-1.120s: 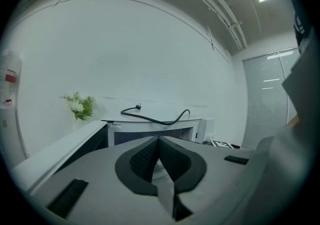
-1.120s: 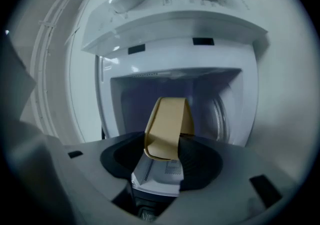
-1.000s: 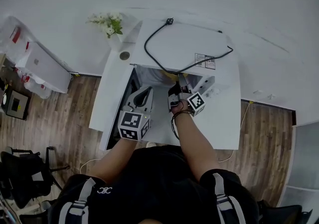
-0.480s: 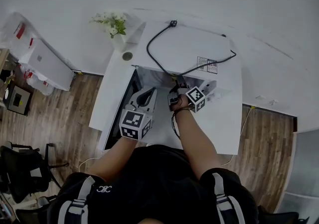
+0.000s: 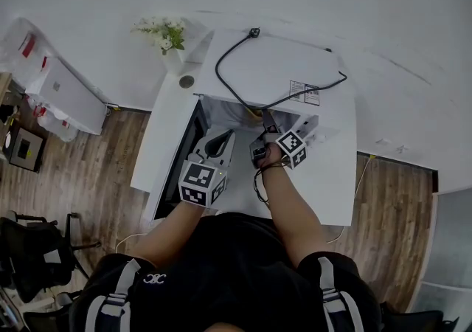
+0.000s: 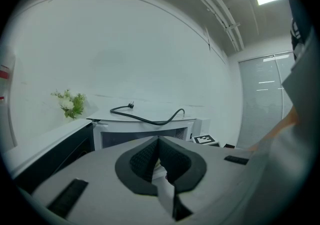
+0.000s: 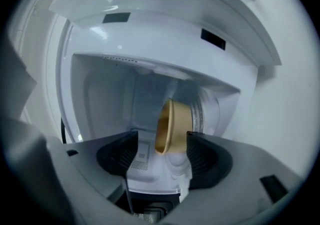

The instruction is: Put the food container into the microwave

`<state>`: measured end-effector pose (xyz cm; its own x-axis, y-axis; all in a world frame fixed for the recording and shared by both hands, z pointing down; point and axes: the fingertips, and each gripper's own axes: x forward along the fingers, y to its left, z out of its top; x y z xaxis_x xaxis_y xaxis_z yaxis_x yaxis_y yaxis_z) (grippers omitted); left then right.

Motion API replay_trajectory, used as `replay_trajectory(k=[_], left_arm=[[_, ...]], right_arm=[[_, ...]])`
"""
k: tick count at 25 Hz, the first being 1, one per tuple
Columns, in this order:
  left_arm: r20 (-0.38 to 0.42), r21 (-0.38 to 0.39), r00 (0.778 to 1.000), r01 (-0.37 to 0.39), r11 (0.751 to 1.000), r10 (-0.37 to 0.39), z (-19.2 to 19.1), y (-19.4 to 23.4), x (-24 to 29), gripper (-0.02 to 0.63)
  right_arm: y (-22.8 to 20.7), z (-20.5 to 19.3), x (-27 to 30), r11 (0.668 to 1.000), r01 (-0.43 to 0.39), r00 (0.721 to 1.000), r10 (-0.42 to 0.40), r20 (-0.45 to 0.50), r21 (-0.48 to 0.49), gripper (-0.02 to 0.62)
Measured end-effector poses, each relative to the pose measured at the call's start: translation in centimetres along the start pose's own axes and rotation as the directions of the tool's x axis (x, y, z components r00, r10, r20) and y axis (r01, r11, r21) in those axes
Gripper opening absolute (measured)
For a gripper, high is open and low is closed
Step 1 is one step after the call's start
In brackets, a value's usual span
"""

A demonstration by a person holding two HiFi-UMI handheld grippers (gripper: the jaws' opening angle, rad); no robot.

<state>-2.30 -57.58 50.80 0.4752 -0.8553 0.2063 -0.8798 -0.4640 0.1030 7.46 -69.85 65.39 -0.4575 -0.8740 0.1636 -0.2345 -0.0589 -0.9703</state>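
White tabletop (image 5: 336, 189) carries the microwave (image 5: 276, 65) at its back edge, with the door (image 5: 187, 139) swung toward the left edge. The left gripper (image 6: 159, 155), jaws pressed together on nothing, hovers beside that door, probably to stay clear. The right gripper (image 7: 161, 155) reaches into the cavity with jaws spread. The tan food container (image 7: 173, 126) sits just beyond them inside, apparently let go. Backing out toward the front edge looks unobstructed.

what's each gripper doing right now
left gripper: shut, nothing in it
right gripper: open, the food container sits beside its right jaw, not clamped
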Motion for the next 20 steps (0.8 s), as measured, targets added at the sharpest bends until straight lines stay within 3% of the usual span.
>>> replay_trajectory(k=[3, 4, 5, 10, 14, 16, 17, 20], left_arm=[[0.001, -0.004, 1.000, 0.003, 1.000, -0.003, -0.2, -0.2, 0.1, 0.000], [0.002, -0.005, 1.000, 0.004, 1.000, -0.004, -0.2, -0.2, 0.1, 0.000], [0.002, -0.006, 1.000, 0.005, 1.000, -0.005, -0.2, -0.3, 0.2, 0.000], [0.005, -0.006, 1.000, 0.018, 1.000, -0.018, -0.6, -0.7, 0.5, 0.000], [0.005, -0.008, 0.999, 0.037, 0.999, -0.037, -0.8, -1.1, 0.9, 0.000], [0.011, -0.007, 0.999, 0.048, 0.999, -0.048, -0.7, -1.5, 0.9, 0.000], [0.014, -0.006, 0.999, 0.052, 0.999, -0.052, -0.6, -1.7, 0.9, 0.000], [0.016, -0.004, 0.998, 0.061, 0.998, -0.061, -0.7, -2.0, 0.9, 0.000]], right_arm=[[0.5, 0.0, -0.9, 0.999, -0.012, 1.000, 0.012, -0.010, -0.030, 0.261], [0.8, 0.0, -1.4, 0.997, -0.014, 1.000, 0.013, -0.014, -0.074, 0.210], [1.1, 0.0, -2.0, 0.990, -0.012, 1.000, 0.010, -0.015, -0.138, 0.114], [3.2, 0.2, -5.3, 0.914, -0.020, 1.000, 0.020, -0.006, -0.405, 0.000], [5.7, 0.3, -8.1, 0.839, -0.049, 0.999, 0.052, -0.009, -0.542, -0.002], [7.6, 0.2, -9.8, 0.773, -0.058, 0.998, 0.065, -0.012, -0.631, -0.002], [8.9, 0.0, -10.8, 0.723, -0.062, 0.997, 0.077, -0.009, -0.688, -0.003], [12.9, -0.2, -13.7, 0.534, -0.040, 0.992, 0.119, 0.028, -0.845, -0.003]])
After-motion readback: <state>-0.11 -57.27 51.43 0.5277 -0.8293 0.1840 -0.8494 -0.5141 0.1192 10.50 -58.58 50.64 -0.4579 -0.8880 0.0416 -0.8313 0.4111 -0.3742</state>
